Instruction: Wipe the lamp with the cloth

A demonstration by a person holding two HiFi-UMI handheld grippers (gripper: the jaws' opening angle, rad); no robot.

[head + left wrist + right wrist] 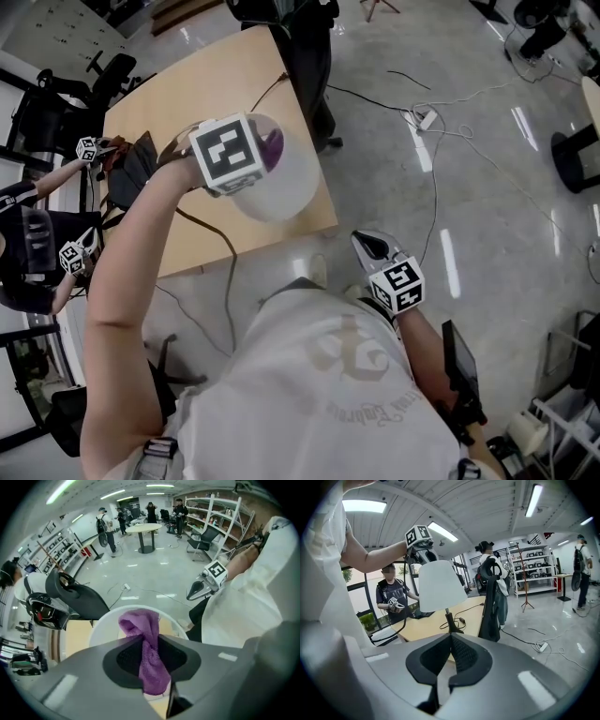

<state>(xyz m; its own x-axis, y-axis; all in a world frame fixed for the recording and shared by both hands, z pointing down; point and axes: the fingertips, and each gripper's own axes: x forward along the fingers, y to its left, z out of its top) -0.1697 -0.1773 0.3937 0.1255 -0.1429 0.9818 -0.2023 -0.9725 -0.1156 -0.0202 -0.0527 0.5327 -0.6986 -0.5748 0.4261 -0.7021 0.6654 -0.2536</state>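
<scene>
A white lamp shade [286, 192] stands on the wooden table [206, 84]; in the right gripper view the shade [439, 585] sits on a thin black stem and base [452, 627]. My left gripper [150, 667] points steeply down over the shade's open top [103, 625], shut on a purple cloth [147, 653] that hangs into it. From the head view the cloth [272, 145] shows just past the marker cube. My right gripper [450, 660] is shut on nothing, held low off the table's near edge [367, 246].
A dark jacket [492, 602] hangs on a chair beside the table. A cable [211, 234] runs across the tabletop. A power strip and cords [427, 117] lie on the floor. Another person with grippers [393, 603] stands at the table's far side.
</scene>
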